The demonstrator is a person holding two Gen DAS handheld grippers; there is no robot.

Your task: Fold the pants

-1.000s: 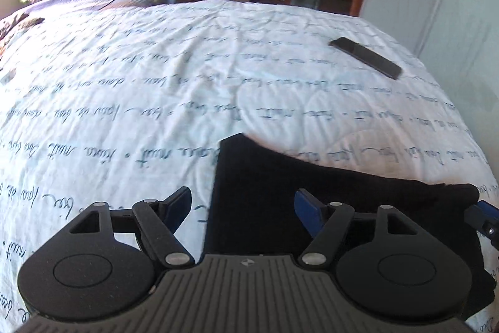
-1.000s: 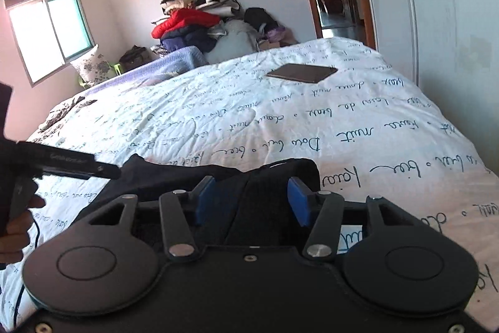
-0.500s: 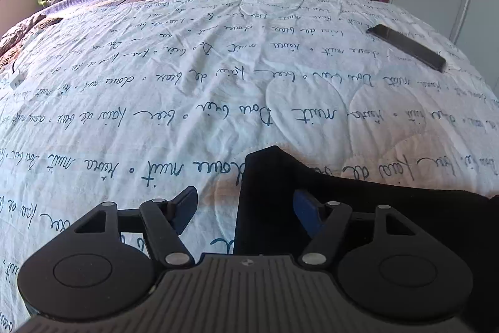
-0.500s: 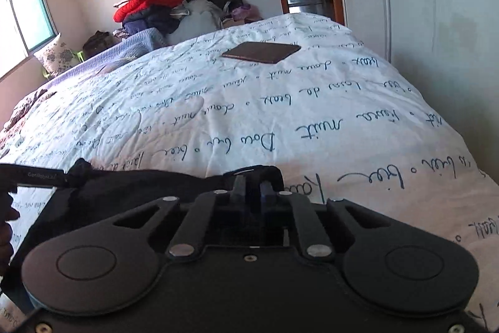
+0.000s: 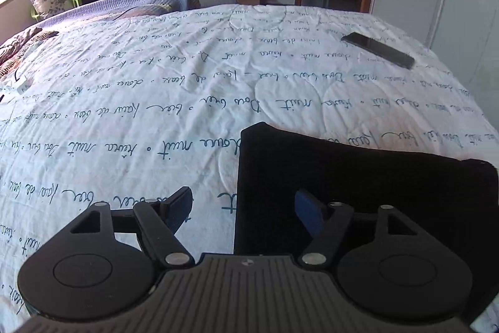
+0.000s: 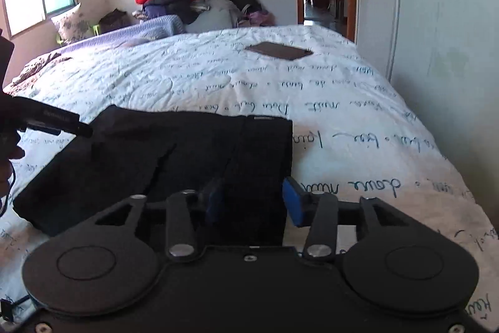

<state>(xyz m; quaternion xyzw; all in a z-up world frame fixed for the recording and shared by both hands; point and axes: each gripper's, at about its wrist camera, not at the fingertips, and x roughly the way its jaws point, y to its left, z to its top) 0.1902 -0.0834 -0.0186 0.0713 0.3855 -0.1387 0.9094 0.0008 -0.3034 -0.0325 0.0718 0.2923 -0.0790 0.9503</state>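
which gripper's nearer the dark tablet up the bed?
Right. Right gripper sits at the pants' corner on the tablet's side; left gripper is at the opposite edge.

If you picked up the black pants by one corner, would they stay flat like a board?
Probably not. The pants are soft cloth lying in folded layers on the bed, so they would likely droop and unfold. They look light for their size. The quilted cover may drag on them, so a push might bunch them rather than slide them.
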